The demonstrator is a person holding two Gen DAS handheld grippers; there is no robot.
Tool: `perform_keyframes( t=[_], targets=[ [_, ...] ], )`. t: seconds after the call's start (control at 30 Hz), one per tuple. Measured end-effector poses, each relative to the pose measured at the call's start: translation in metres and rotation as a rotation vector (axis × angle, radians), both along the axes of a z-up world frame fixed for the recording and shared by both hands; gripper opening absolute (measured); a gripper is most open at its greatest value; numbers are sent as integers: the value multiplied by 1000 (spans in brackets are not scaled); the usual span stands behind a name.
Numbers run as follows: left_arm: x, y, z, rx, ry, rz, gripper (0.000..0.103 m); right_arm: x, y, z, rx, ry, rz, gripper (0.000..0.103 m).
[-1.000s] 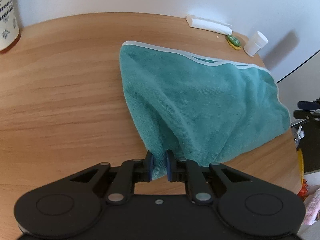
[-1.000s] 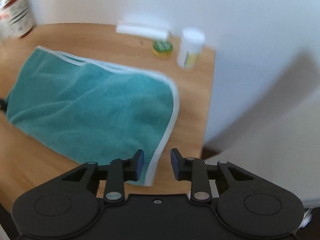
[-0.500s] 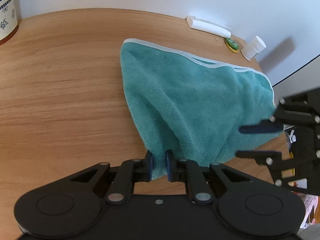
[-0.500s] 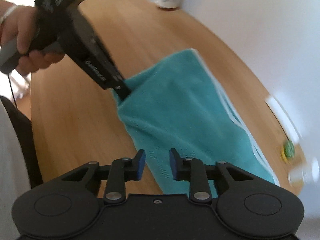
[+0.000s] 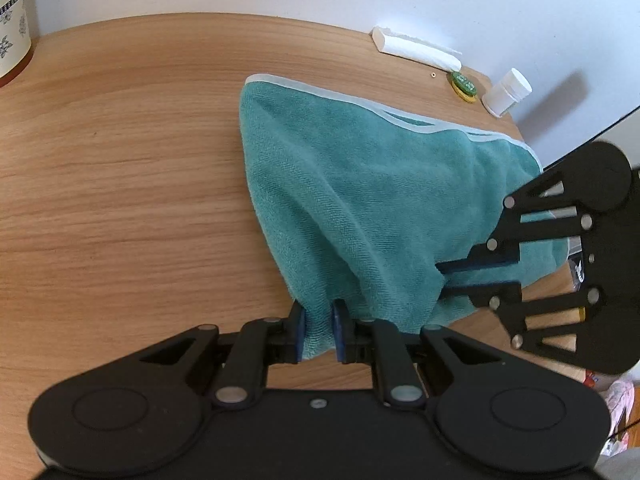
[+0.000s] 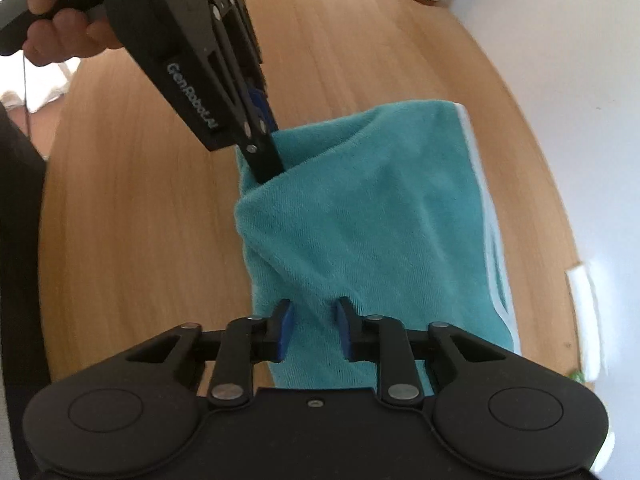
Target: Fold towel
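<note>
Lying bunched on the wooden worktop point(image 5: 120, 184), the teal terry towel point(image 5: 360, 200) has a pale trimmed hem along its far edge; its near corner vanishes between the left gripper point(image 5: 318, 334), whose blue-padded fingers point(image 5: 298, 334) are pinched tight on the fabric. The right gripper point(image 6: 314, 328) has its fingers spread apart, straddling a raised fold of towel; whether the pads touch the cloth is hard to make out. Only the left wrist view shows a white roll point(image 5: 416, 50), a green-and-yellow disc point(image 5: 464, 86) and a small white bottle point(image 5: 506, 92) by the wall, plus a patterned jar point(image 5: 12, 20) cut off at the frame edge. Only the right wrist view shows the hand point(image 6: 60, 24) gripping the left tool's handle; its right edge is smeared with blur.
</note>
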State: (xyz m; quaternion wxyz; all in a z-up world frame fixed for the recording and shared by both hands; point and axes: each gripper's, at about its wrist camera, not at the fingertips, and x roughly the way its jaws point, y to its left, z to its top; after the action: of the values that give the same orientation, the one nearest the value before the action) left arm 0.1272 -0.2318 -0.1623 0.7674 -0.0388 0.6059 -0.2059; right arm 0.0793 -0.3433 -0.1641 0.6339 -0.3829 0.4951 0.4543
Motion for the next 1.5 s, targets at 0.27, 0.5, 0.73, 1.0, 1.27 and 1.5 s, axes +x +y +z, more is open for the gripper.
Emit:
perform_keyframes(
  t=[0.27, 0.5, 0.73, 1.0, 1.27, 1.5],
  targets=[
    [2, -11, 1, 54, -13, -86, 14, 15, -8, 3, -20, 73, 61, 4],
    [6, -19, 1, 89, -6, -152, 14, 29, -14, 1, -56, 37, 49, 4],
    [15, -14, -3, 55, 51, -105, 14, 29, -7, 8, -51, -77, -5, 9],
    [16, -5, 1, 0, 51, -79, 22, -13, 2, 44, 102, 0, -122, 39],
    [-2, 1, 8, -33, 15, -129, 42, -38, 17, -13, 7, -76, -97, 39],
    [-2, -3, 1, -37, 20, -158, 42, -30, 13, -27, -9, -63, -132, 38]
  ],
)
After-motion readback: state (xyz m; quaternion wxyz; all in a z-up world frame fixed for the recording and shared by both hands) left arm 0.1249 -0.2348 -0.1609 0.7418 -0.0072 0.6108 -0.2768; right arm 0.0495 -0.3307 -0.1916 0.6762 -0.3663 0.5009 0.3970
